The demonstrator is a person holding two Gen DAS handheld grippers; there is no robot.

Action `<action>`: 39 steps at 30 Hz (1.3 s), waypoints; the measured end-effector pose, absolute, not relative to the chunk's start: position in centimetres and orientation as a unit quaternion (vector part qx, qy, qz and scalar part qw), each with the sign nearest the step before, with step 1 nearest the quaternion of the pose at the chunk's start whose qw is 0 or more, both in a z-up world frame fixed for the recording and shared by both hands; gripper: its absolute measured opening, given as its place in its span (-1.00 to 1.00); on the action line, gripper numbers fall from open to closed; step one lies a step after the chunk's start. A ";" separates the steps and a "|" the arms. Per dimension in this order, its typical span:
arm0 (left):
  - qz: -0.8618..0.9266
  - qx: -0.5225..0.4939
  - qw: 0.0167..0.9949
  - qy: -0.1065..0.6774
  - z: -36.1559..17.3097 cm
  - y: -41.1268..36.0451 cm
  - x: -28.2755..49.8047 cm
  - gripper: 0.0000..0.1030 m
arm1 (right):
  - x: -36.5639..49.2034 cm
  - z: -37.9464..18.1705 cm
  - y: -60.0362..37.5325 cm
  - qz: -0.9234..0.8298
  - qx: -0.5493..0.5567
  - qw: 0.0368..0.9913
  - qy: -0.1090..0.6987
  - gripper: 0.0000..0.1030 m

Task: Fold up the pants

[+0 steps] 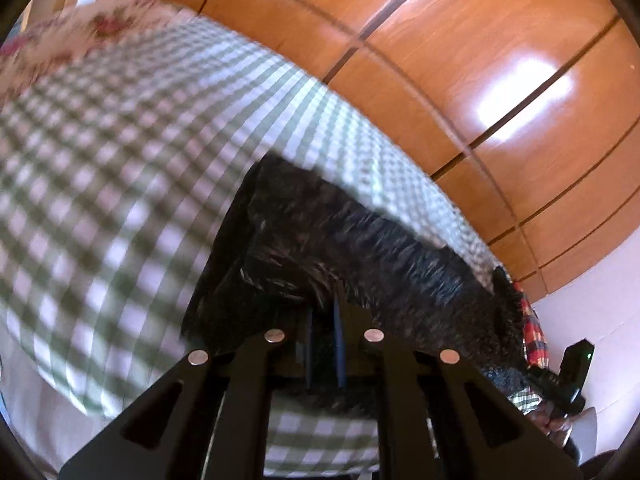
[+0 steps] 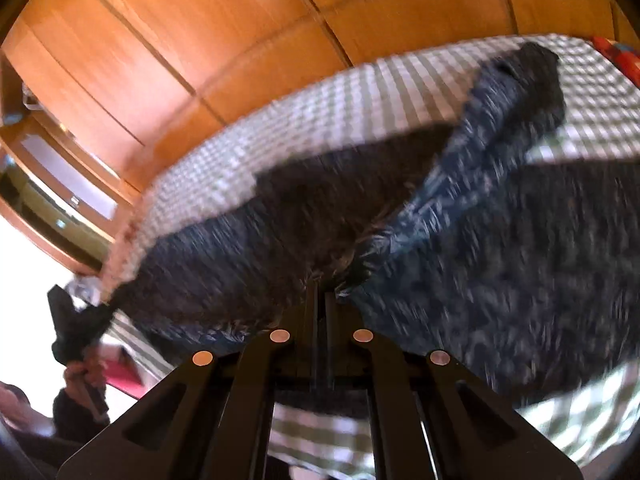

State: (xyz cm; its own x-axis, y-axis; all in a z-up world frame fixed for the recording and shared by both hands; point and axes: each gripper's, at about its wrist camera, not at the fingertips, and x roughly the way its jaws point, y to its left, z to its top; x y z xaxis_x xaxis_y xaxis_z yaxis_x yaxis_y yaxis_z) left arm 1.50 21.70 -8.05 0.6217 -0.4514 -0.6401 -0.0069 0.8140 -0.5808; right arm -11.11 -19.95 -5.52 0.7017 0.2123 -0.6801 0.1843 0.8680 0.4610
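The pants [image 1: 360,248] are dark blue-grey with a mottled pattern, held up over a green-and-white checked bedcover [image 1: 120,168]. My left gripper [image 1: 324,300] is shut on an edge of the pants, which stretch away to the right. In the right wrist view the pants [image 2: 500,248] hang in folds over the bedcover [image 2: 320,120]. My right gripper [image 2: 322,284] is shut on a bunched edge of them. The other gripper shows at the right edge of the left wrist view [image 1: 568,376] and at the lower left of the right wrist view [image 2: 72,328]. Both views are motion-blurred.
A glossy wooden wardrobe [image 1: 440,60] stands behind the bed. A floral pillow [image 1: 80,32] lies at the far left. A red checked cloth [image 1: 534,332] lies at the bed's right end. A shelf niche [image 2: 52,184] is at left in the right wrist view.
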 end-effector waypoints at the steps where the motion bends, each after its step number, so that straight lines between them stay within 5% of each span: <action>1: -0.126 -0.280 0.855 0.419 -8.5 21.8 1.2 -0.85 | -11.4 -6.0 -20.0 0.003 0.261 0.884 0.389 -0.97; 10: -0.121 -0.277 0.853 0.426 -9.3 21.3 -0.5 -0.85 | -13.0 -3.0 -20.1 0.010 0.244 0.899 0.364 -0.97; 22: -0.097 -0.285 0.842 0.449 -11.2 21.6 0.3 -0.71 | -11.6 -8.3 -20.6 -0.002 0.245 0.872 0.424 -0.97; 26: -0.070 -0.253 0.860 0.438 -9.5 21.7 -0.2 -0.48 | -11.8 -7.9 -20.5 0.003 0.246 0.874 0.419 -0.97; 39: -0.089 -0.117 0.902 0.406 -6.1 15.9 -1.0 -0.42 | -13.5 -7.3 -19.9 0.015 0.226 0.879 0.420 -0.97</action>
